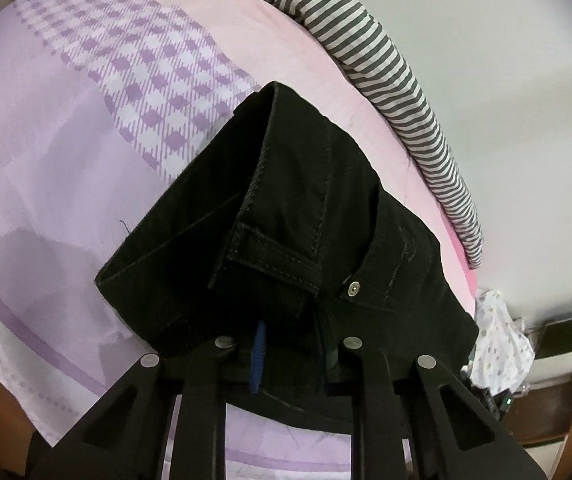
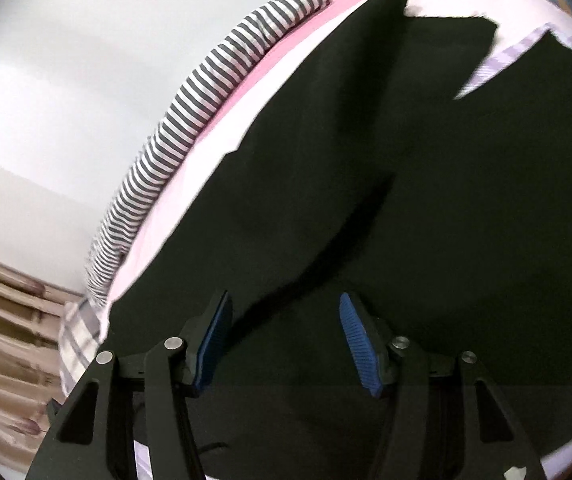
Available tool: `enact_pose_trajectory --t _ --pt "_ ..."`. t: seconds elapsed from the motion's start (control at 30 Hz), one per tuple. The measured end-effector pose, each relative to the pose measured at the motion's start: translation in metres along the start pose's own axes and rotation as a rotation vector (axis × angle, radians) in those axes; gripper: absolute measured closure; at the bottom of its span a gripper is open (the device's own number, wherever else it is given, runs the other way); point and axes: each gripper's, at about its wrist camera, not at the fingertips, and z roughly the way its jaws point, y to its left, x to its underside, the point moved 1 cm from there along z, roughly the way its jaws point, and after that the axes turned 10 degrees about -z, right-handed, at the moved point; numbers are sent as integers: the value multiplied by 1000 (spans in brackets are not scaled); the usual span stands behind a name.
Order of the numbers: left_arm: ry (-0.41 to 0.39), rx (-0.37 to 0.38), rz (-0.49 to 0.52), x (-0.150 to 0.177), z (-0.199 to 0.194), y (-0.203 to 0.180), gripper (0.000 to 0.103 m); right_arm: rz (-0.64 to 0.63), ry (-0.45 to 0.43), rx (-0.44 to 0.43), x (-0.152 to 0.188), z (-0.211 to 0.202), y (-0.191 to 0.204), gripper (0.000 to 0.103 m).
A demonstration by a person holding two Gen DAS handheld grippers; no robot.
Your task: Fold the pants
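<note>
Black denim pants (image 1: 305, 216) lie on the lilac and pink bedsheet (image 1: 46, 184), beside the striped cloth (image 1: 385, 64) at two o'clock. The left gripper (image 1: 286, 354) is narrowed on the waistband, near the rivet (image 1: 353, 289); the thick folded band sits between its pads. The right gripper (image 2: 284, 340) hangs half open over the cloth and holds nothing. The long axis runs from six o'clock toward twelve in the right view, legs pointing away. I think the thick band may slip out, and one-sided lifting could twist the fold.
</note>
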Motion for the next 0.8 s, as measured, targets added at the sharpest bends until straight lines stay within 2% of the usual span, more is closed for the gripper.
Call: enact_pose_trajectory --t 0.13,0.27,0.43,0.6,0.8 --pt "-1 1 3 -1 -7 -2 83 9 -23 12 -17 7 -2 73" --pt "1 -16 20 -4 -9 -3 84 41 -82 58 -38 -1 -17 76" --pt "11 -42 35 -6 -6 -3 84 43 -108 108 -60 -10 -29 85" --pt "29 -92 84 -5 0 -7 84 -40 -101 215 -65 -17 -16 95" --pt "38 -139 214 -8 -3 -15 84 -251 -138 372 -42 -62 23 96"
